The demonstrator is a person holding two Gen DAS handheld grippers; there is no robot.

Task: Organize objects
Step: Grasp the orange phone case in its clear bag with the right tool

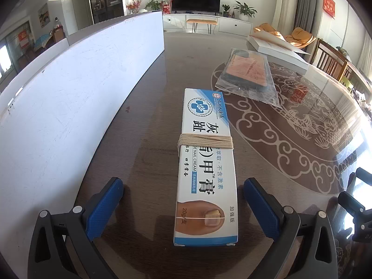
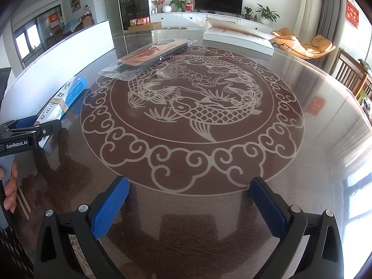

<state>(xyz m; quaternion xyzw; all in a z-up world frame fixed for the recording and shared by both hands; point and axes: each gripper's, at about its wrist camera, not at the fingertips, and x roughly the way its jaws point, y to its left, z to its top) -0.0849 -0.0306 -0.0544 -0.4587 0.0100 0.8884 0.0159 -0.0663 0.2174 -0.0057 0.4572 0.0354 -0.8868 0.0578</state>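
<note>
A long white and blue nail cream box [image 1: 205, 165], with a band of cord around its middle, lies flat on the dark glass table [image 1: 148, 121]. My left gripper [image 1: 183, 207] stands open around the box's near end, and its blue pads [image 1: 103, 205] are clear of both sides. In the right wrist view the same box [image 2: 62, 102] lies at the far left, with the left gripper's black finger over its end. My right gripper [image 2: 189, 205] is open above bare table with nothing between its fingers. A plastic bag holding an orange and black flat item [image 1: 247, 74] lies beyond the box.
A tall white board [image 1: 69, 93] stands along the table's left side. A white flat box [image 2: 239, 38] sits at the table's far edge. A fish medallion pattern [image 2: 193, 107] fills the tabletop's centre. A person's fingers [image 2: 10, 186] show at the left edge. Wooden chairs [image 2: 353, 74] stand at the right.
</note>
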